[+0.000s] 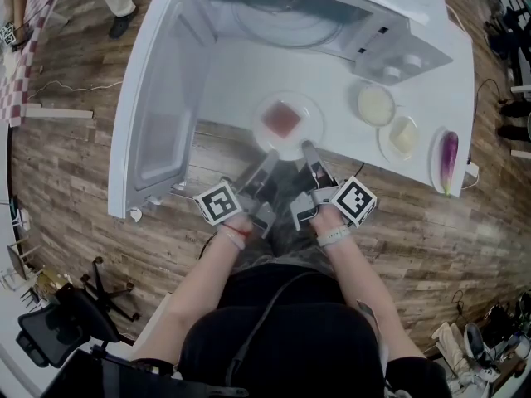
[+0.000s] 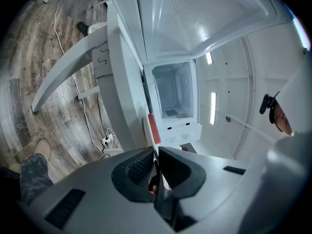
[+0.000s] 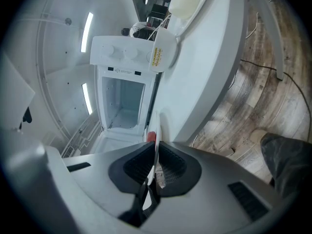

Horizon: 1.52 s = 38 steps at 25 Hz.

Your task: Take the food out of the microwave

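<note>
Pinches the near rim of the plate with the left gripper, jaws drawn close on the thin white edge. Pinches the same rim just beside it with the right gripper, closed likewise on that edge. Grips on one side only, leaving the plate's far half unsupported. Carries the food, a reddish slab, at the plate's middle, already outside the microwave, in front of its open mouth and at the near edge of the table. Cannot tell whether resting on the table or lifted off it. Risks, most likely, a tilt away from the grippers. With so little rim between the pads, could pivot in the grip and send the slab sliding back toward the microwave. Could also slip free altogether if loosened on one side, or twist if raised unevenly. Further out, calls for care with the open door left of the microwave's mouth. Same for the two small dishes and the eggplant in front of the microwave's control side, all likely within range of a sideways swing.
</note>
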Tool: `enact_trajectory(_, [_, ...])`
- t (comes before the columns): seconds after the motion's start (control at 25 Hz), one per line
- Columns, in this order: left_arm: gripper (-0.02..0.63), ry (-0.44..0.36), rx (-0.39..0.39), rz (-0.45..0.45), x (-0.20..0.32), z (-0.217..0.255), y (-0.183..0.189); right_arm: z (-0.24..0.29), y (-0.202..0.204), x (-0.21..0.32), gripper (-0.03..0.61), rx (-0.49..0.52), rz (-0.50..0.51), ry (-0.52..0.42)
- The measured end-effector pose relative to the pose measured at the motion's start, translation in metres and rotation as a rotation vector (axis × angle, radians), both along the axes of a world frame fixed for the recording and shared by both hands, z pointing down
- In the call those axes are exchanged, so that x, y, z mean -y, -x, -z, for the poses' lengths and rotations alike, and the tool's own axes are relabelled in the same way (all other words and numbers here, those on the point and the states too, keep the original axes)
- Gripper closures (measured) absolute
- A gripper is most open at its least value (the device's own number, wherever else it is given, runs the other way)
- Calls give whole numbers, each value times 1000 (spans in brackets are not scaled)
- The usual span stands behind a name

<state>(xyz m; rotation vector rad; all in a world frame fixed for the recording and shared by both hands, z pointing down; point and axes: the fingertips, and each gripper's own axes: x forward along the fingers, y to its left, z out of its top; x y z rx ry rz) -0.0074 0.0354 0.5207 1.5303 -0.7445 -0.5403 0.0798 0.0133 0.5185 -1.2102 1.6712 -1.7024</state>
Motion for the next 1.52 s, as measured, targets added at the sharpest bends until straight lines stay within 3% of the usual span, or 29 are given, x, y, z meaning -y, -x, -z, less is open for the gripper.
enact_trajectory(0.64, [580, 37, 3, 15, 1, -7, 2, -3, 2, -6, 534, -34, 37, -6])
enact_trajectory(0.8, [581, 36, -13, 21, 4, -5, 0, -2, 0, -9, 503, -37, 49, -10])
enact_trajectory(1.2, [581, 21, -14, 22, 13, -3, -6, 0, 7, -15, 495, 12, 76, -3])
enact_trajectory(1.52, [583, 48, -58, 37, 20, -2, -14, -1, 17, -16, 497, 34, 132, 6])
